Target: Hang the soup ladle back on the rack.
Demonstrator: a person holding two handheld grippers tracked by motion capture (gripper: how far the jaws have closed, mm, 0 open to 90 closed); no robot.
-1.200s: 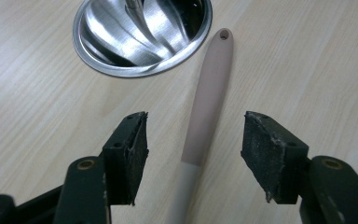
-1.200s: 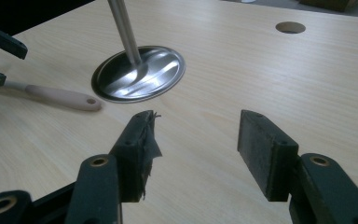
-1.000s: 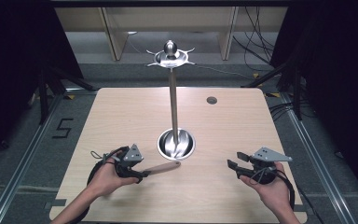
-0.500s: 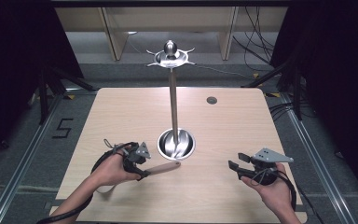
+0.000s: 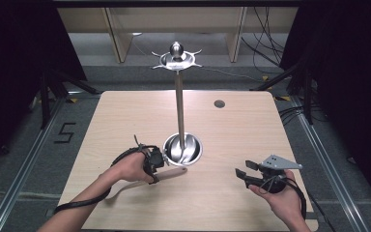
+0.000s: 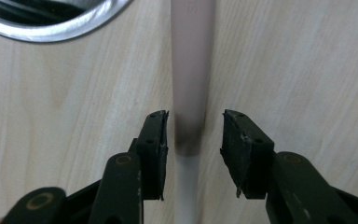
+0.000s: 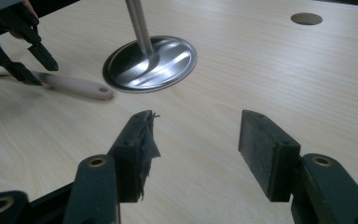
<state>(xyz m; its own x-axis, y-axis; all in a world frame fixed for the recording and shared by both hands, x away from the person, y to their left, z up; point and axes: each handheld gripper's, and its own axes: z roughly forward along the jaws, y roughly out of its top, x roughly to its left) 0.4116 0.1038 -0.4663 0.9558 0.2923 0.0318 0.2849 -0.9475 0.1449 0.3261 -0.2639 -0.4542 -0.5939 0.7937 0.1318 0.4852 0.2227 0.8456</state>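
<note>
A utensil with a beige handle (image 5: 173, 172) and a pale head end (image 5: 121, 189) lies flat on the wooden table, in front of the metal stand's round base (image 5: 183, 149). My left gripper (image 5: 155, 164) points down over the handle. In the left gripper view the handle (image 6: 191, 70) runs between the jaws of the left gripper (image 6: 193, 130), which stand open on either side with small gaps. My right gripper (image 5: 241, 171) is held open above the table at the right, nothing between its jaws. The right gripper view shows the right gripper (image 7: 196, 140), the handle (image 7: 77, 86) and the left gripper (image 7: 32, 65).
The stand's pole (image 5: 179, 104) rises from the base to a hooked top ring (image 5: 176, 59). A round cable hole (image 5: 219, 103) sits at the table's far right. A black cable (image 5: 82, 203) trails from the left gripper toward the front edge.
My left hand has turned its gripper downward and moved it right, over the utensil's handle, so the jaws now straddle it. The right gripper has barely moved.
</note>
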